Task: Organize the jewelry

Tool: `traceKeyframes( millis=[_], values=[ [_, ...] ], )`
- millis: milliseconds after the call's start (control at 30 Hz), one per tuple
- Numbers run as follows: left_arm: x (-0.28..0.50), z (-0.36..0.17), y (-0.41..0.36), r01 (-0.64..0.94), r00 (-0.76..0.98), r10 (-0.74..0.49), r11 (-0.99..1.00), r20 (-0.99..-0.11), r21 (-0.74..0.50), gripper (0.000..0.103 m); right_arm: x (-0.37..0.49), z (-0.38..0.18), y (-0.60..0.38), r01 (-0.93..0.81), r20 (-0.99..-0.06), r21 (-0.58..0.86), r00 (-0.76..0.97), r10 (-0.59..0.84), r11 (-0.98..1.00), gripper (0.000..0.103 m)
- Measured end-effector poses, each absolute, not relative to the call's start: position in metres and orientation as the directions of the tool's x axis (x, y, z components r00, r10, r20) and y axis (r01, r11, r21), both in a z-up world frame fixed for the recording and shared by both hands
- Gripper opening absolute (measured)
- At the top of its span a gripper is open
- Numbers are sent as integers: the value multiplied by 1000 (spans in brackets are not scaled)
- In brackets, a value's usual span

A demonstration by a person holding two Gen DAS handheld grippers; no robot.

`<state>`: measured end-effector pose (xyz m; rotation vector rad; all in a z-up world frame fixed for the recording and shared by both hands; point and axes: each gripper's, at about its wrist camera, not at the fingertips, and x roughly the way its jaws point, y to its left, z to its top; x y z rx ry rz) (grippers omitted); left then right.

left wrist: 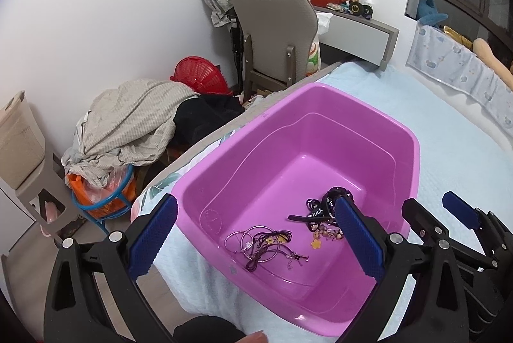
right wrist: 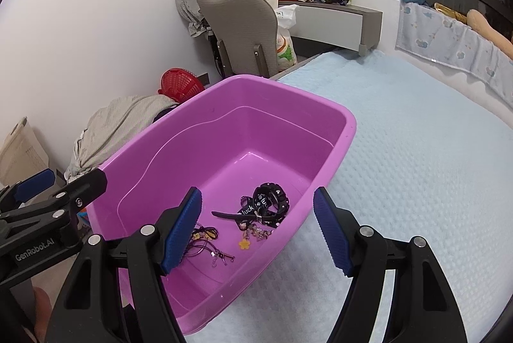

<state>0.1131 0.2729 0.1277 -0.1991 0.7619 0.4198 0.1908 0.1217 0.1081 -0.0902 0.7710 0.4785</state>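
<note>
A purple plastic tub [left wrist: 413, 144] [right wrist: 351, 121] sits on the bed's near edge. On its floor lie thin purple bangles and cords [left wrist: 256, 245] [right wrist: 205, 242], a black "luck" strap with a black bracelet [left wrist: 320, 208] [right wrist: 266, 203], and small charms with a yellow flower [left wrist: 315, 244] [right wrist: 244, 243]. My left gripper [left wrist: 256, 242] is open and empty, held above the tub's near left side. My right gripper [right wrist: 258, 230] is open and empty above the tub's near right side; it also shows at the right edge of the left wrist view [left wrist: 461, 211].
The light blue quilted bed cover [right wrist: 416, 150] stretches right and back. A grey chair [left wrist: 272, 32], a desk with toys [left wrist: 356, 22], a red basket [left wrist: 202, 75], a heap of cloth [left wrist: 128, 121] and a beige stand [left wrist: 22, 144] stand on the floor to the left.
</note>
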Motion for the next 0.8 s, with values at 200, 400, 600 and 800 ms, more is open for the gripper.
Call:
traceKeyframes(
  millis=[200, 400, 600, 800],
  values=[
    [116, 127, 276, -443, 638, 297, 896, -710, -23, 97, 190, 108, 123, -450, -691, 86, 616, 379, 889, 69],
    [116, 124, 275, -441, 632, 295, 897, -717, -20, 97, 190, 107, 122, -450, -694, 91, 611, 380, 888, 69],
    [115, 124, 276, -443, 634, 298, 896, -713, -18, 97, 190, 108, 121, -446, -690, 95, 615, 382, 890, 69],
    [114, 123, 277, -442, 633, 298, 897, -715, -18, 97, 189, 108, 121, -445, -688, 94, 617, 381, 890, 69]
  ],
)
